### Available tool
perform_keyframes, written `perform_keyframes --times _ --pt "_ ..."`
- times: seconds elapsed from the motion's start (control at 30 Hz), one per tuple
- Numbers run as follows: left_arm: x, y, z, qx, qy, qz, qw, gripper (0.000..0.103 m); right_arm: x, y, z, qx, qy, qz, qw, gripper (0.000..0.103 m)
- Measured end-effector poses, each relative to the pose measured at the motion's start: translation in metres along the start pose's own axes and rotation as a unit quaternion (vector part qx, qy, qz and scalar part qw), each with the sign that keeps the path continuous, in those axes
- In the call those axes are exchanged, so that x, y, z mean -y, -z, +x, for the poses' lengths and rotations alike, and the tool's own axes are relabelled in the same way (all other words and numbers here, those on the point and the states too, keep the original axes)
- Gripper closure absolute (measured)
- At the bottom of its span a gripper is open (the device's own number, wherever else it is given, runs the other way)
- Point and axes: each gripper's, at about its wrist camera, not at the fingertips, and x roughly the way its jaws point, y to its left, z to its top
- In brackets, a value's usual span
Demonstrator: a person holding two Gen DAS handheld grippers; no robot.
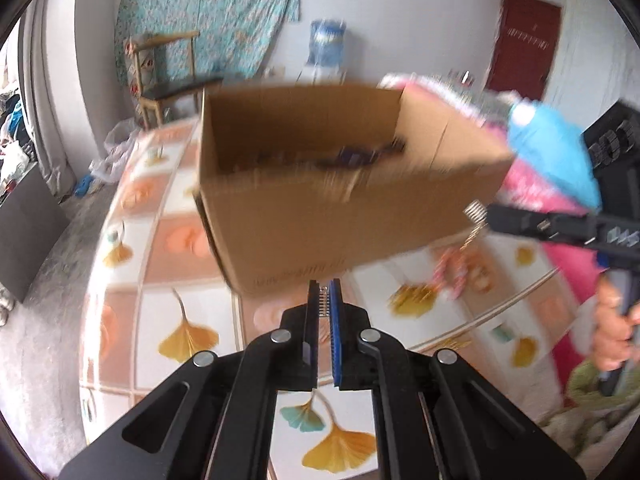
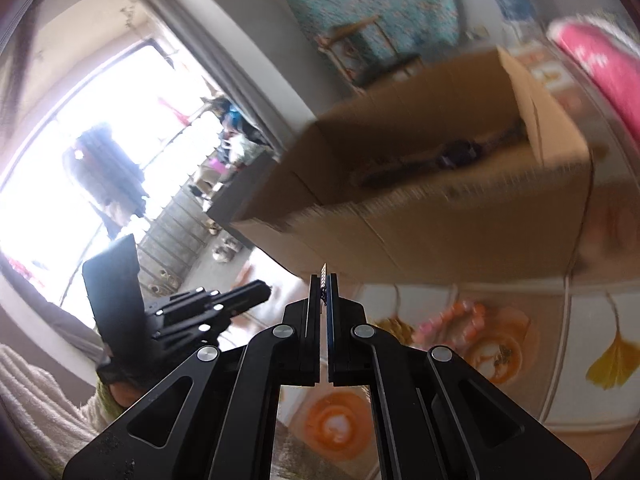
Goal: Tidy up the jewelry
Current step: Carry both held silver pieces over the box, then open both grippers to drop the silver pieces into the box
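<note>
An open cardboard box [image 1: 320, 184] stands on the patterned table [image 1: 176, 320], with dark jewelry [image 1: 352, 156] blurred inside; it also shows in the right wrist view [image 2: 440, 208]. My left gripper [image 1: 324, 292] is shut on a small silver spring-like piece in front of the box. My right gripper [image 2: 324, 280] is shut on a thin silver chain [image 2: 323, 276] just before the box's near wall. In the left wrist view the right gripper [image 1: 486, 216] enters from the right with the chain [image 1: 474, 210] at its tip. A pink beaded bracelet [image 1: 452, 268] lies on the table by the box.
A pink cloth [image 1: 532, 184] and a blue item [image 1: 556, 152] lie behind the box at right. A wooden chair [image 1: 168, 76] and a water dispenser [image 1: 328, 48] stand by the far wall. The person's hand [image 1: 616, 320] shows at the right.
</note>
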Motion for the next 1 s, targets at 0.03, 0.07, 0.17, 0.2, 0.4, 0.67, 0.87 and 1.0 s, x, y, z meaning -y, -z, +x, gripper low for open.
perform_keyframes --times 0.03,0.07,0.17,0.2,0.4,0.67,0.87,1.0 --pt "0.001 -0.01 -0.015 0.023 0.014 0.003 0.9996 0.099 -0.005 -0.006 -0.005 0.009 -0.003 -0.012 1.0 0.102" --pt "0.002 -0.017 -0.024 0.039 0.021 0.006 0.999 0.099 -0.012 -0.016 -0.01 0.02 -0.008 -0.03 0.999 0.102" --pt "0.005 -0.045 -0.043 0.085 0.041 0.018 0.9954 0.099 -0.023 -0.046 -0.016 0.039 -0.019 -0.07 0.997 0.102" --pt "0.003 -0.056 -0.042 0.093 0.039 0.023 0.9946 0.099 -0.023 -0.054 -0.015 0.04 -0.021 -0.078 0.996 0.102" --pt "-0.017 -0.106 0.023 0.051 0.028 0.003 0.9983 0.099 0.015 -0.113 0.032 -0.041 -0.019 -0.049 0.998 0.102" --pt "-0.037 -0.123 0.086 -0.03 0.028 -0.035 0.9985 0.098 0.046 -0.136 0.088 -0.123 -0.014 -0.006 0.992 0.097" --pt "-0.036 -0.119 0.09 -0.03 0.027 -0.038 0.9985 0.092 0.046 -0.136 0.069 -0.096 -0.013 -0.001 0.995 0.094" --pt "-0.035 -0.118 0.081 -0.018 0.019 -0.035 0.9991 0.087 0.048 -0.141 0.05 -0.07 0.0 -0.011 0.997 0.088"
